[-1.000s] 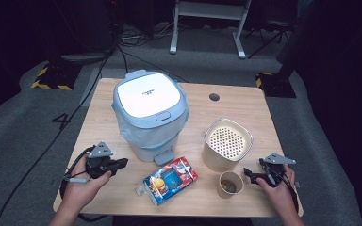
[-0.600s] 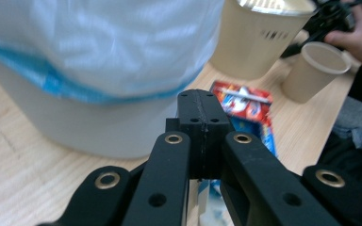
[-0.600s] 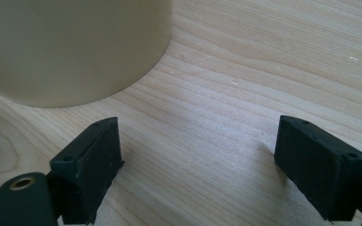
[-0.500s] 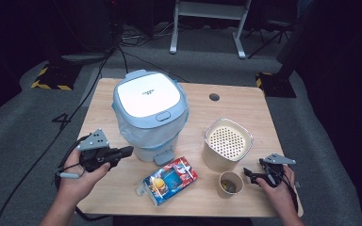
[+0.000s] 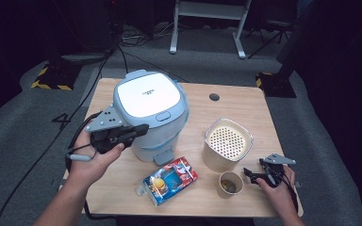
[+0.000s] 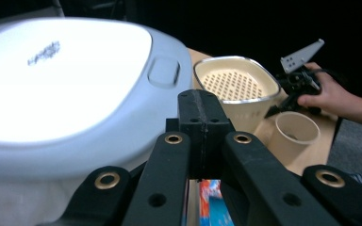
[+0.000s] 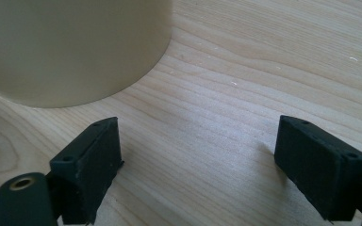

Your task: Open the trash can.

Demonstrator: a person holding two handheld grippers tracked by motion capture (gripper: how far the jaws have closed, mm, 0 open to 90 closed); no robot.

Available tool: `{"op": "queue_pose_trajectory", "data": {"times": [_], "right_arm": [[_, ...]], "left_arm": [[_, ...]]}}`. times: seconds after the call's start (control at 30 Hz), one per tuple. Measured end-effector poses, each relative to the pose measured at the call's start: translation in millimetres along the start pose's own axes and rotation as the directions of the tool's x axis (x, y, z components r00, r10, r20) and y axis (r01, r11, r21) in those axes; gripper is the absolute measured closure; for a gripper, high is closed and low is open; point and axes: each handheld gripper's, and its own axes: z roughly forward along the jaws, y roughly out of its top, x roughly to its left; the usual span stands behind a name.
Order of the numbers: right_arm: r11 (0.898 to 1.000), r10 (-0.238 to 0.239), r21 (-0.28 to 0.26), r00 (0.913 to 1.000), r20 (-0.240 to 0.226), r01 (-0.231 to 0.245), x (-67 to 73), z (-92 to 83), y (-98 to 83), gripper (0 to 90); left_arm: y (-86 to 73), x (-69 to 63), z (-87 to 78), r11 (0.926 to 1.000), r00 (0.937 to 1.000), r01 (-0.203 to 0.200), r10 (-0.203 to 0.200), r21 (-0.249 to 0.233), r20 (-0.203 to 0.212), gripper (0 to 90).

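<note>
My left gripper [image 5: 140, 130] is shut with nothing between its pads, which meet in the left gripper view [image 6: 200, 123]. It hangs above the table at the left side of a pale blue cooker with a white lid [image 5: 148, 101] [image 6: 66, 80], level with the lid's edge. My right gripper [image 5: 250, 174] rests low on the table at the front right, open and empty [image 7: 198, 155]. It points at a small paper cup [image 5: 230, 183] [image 6: 294, 129], whose cream wall [image 7: 75, 47] stands just beyond the jaws.
A cream basket with a perforated bottom [image 5: 227, 141] [image 6: 235, 82] stands right of the cooker, behind the cup. A colourful snack packet [image 5: 169, 180] lies in front of the cooker. The wooden table [image 5: 231, 106] has a cable hole [image 5: 214, 97] at the back.
My left gripper has risen off the table and come closer to the cooker's side, still shut. The right gripper and the objects have stayed put.
</note>
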Motion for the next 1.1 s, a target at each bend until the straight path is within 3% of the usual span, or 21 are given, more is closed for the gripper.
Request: {"op": "queue_pose_trajectory", "data": {"times": [0.37,0.57,0.87,1.1], "right_arm": [[1.000,0.000,0.000,1.0000,0.000,0.000,0.0,0.0,0.0,15.3],[1.000,0.000,0.000,1.0000,-0.001,0.000,-0.1,0.0,0.0,15.4],[1.000,0.001,0.000,1.0000,-0.003,-0.001,-0.2,0.0,0.0,15.3],[1.000,0.002,0.000,1.0000,-0.006,-0.002,-0.3,0.0,0.0,15.3]], "left_arm": [[14.9,6.4,31.3,0.9999,1.0000,0.009,-0.009,-0.008,-0.001,90.0],[16.1,5.5,43.8,0.9999,0.9989,0.007,-0.006,0.013,-0.047,90.0],[18.5,-1.1,49.8,0.9992,0.9976,-0.003,0.005,0.039,-0.069,90.0],[16.0,2.1,49.3,0.9985,0.9975,0.051,-0.049,0.020,-0.050,90.0]]}}
